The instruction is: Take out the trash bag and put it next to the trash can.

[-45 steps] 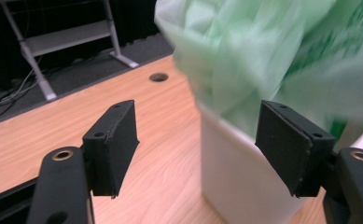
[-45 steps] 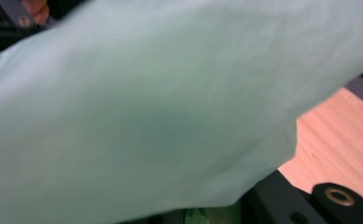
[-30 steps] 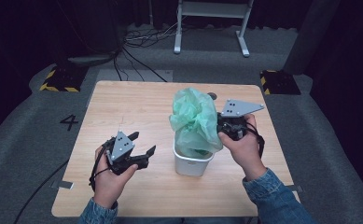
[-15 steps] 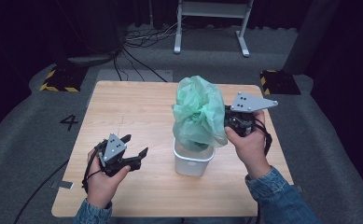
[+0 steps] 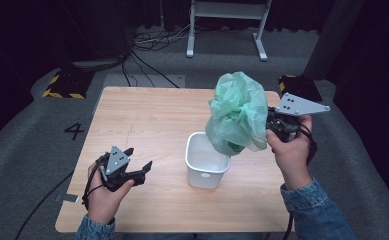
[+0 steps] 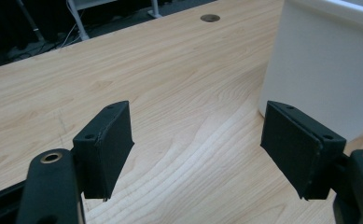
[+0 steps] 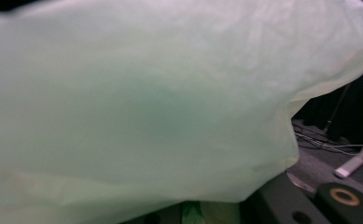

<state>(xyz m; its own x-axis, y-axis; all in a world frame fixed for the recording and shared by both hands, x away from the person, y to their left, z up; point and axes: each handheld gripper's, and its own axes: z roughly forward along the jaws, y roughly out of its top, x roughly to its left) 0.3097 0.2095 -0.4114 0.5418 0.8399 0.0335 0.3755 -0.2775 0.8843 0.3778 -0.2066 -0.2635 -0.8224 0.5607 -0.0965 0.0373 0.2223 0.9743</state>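
A crumpled pale green plastic bag (image 5: 238, 115) hangs in the air over the right rim of a white bin (image 5: 202, 172). My right gripper (image 5: 269, 129) is shut on the bag's right side, its jaws hidden behind the plastic. In the right gripper view the bag (image 7: 137, 102) covers almost everything, with one black jaw edge at the lower right. My left gripper (image 5: 139, 157) is low over the table, left of the bin, open and holding nothing. In the left gripper view its gripper (image 6: 198, 121) frames bare wood, with the bin's wall (image 6: 324, 65) just to the right.
The wooden table (image 5: 147, 115) has a cable hole (image 6: 210, 17) near its far edge. A metal stand (image 5: 227, 25) and cables lie on the dark floor beyond. A number 4 marks the floor at the left.
The right hand has lifted the green bag up and to the right, out of the bin. The left hand has drifted slightly toward the near edge and lower, jaws still apart.
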